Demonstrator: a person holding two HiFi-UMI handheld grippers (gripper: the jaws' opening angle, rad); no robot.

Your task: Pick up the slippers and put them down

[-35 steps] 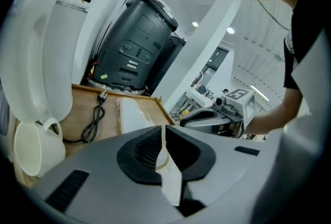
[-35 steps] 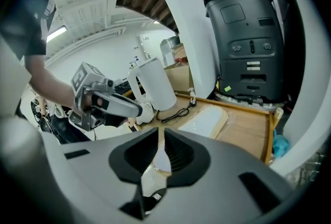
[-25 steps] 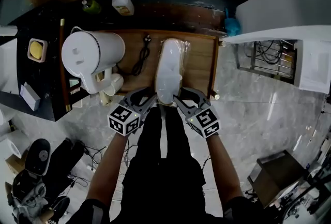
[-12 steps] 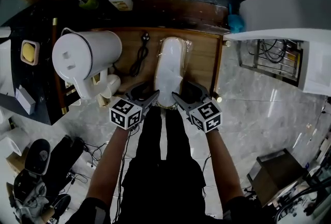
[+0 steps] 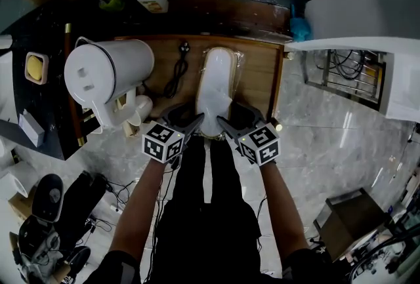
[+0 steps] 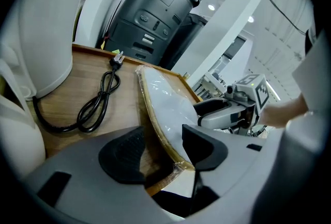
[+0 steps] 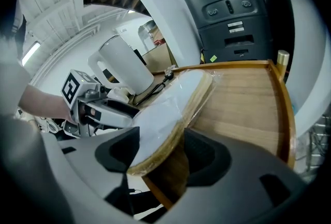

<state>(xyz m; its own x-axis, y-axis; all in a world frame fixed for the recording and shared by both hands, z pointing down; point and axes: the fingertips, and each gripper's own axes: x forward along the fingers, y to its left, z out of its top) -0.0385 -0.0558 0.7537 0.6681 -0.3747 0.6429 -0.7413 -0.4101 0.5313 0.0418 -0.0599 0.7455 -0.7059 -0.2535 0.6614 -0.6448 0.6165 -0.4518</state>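
The pair of white slippers (image 5: 215, 87), tan-soled and wrapped in clear plastic, lies lengthwise on the wooden table (image 5: 257, 76). My left gripper (image 5: 188, 120) and right gripper (image 5: 231, 121) flank its near end at the table's front edge. Both have just been opening. In the left gripper view the slippers' edge (image 6: 158, 106) runs between the wide jaws of the left gripper (image 6: 163, 149), and the pads stand off it. The right gripper view shows the same: the sole edge (image 7: 170, 124) sits inside the right gripper (image 7: 163, 153), untouched by the pads.
A large white jug (image 5: 108, 69) stands at the table's left end, with a coiled black cable (image 5: 177, 74) between it and the slippers. A dark appliance (image 6: 152, 16) stands behind the table. Marble floor (image 5: 315, 132) lies to the right. Clutter fills the left side.
Both grippers have sunk a little at the slippers' near end and their jaws have spread wider. The slippers lie in the same place on the table.
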